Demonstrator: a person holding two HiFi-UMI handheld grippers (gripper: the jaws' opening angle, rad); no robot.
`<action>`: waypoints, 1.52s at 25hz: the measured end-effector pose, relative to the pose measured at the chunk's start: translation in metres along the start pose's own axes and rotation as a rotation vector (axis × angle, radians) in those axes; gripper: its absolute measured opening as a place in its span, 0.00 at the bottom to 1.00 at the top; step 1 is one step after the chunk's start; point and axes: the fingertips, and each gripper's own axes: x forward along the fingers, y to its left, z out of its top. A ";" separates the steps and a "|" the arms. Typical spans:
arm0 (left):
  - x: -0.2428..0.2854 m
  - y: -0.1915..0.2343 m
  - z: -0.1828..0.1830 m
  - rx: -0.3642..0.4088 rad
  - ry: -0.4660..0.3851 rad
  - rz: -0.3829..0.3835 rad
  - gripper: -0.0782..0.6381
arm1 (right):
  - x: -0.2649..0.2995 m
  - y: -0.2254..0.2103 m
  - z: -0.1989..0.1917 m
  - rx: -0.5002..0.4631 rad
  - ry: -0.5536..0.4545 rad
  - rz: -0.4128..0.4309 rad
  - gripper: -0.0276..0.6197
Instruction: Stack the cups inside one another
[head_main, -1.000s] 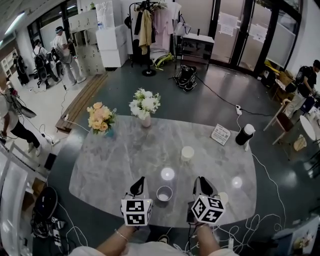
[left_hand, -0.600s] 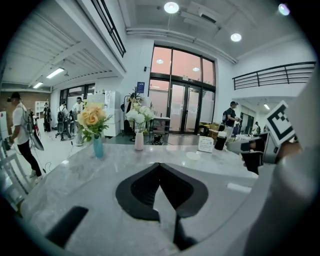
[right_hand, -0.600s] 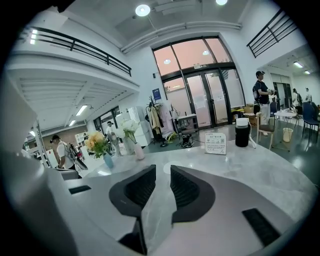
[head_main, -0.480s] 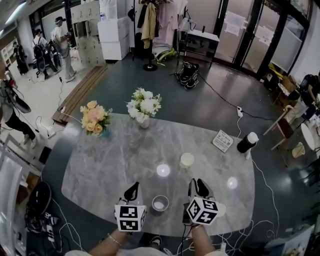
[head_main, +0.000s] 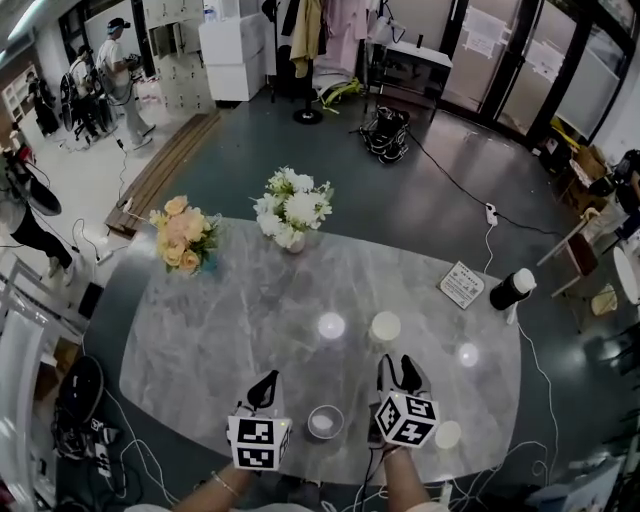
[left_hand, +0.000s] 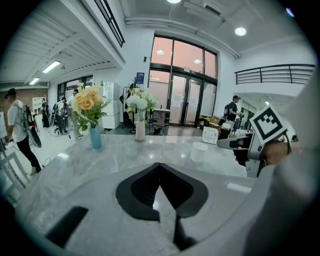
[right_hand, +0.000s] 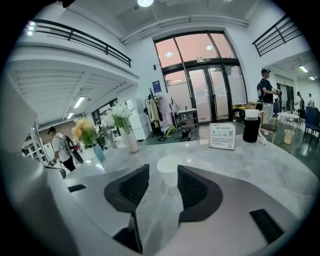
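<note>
Table (head_main: 230, 320): rounded slab, grey veined marble finish, glossy, with ceiling-light reflections on it; floor (head_main: 400, 200) dark and polished; the room is a large hall with glazed doors (head_main: 520, 60). Three round cups stand on the slab, all separate: a cream cup (head_main: 385, 327), cylindrical and upright, ahead of the right gripper (right_hand: 163, 171); a grey-rimmed cup (head_main: 325, 422) between the two grippers near the front edge; a pale cup (head_main: 447, 434) at that edge, right of the right gripper. The black wedge jaws of the left gripper (left_hand: 160, 167) are clenched tip to tip, empty; the ribbed jaws of the right gripper are parted, having just been opening, and grasp nothing; the cream cup stands beyond the gap, untouched. Only the head view shows the two nearer cups; only the gripper views show the mezzanine railing (right_hand: 75, 37)
</note>
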 end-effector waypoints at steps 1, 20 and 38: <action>0.004 0.002 -0.002 -0.003 0.007 -0.001 0.10 | 0.006 0.000 -0.003 -0.003 0.008 0.001 0.26; 0.052 0.027 -0.032 0.012 0.103 -0.026 0.10 | 0.090 -0.013 -0.045 -0.048 0.138 -0.052 0.40; 0.065 0.042 -0.049 0.006 0.145 -0.041 0.10 | 0.116 -0.020 -0.042 -0.006 0.098 -0.088 0.41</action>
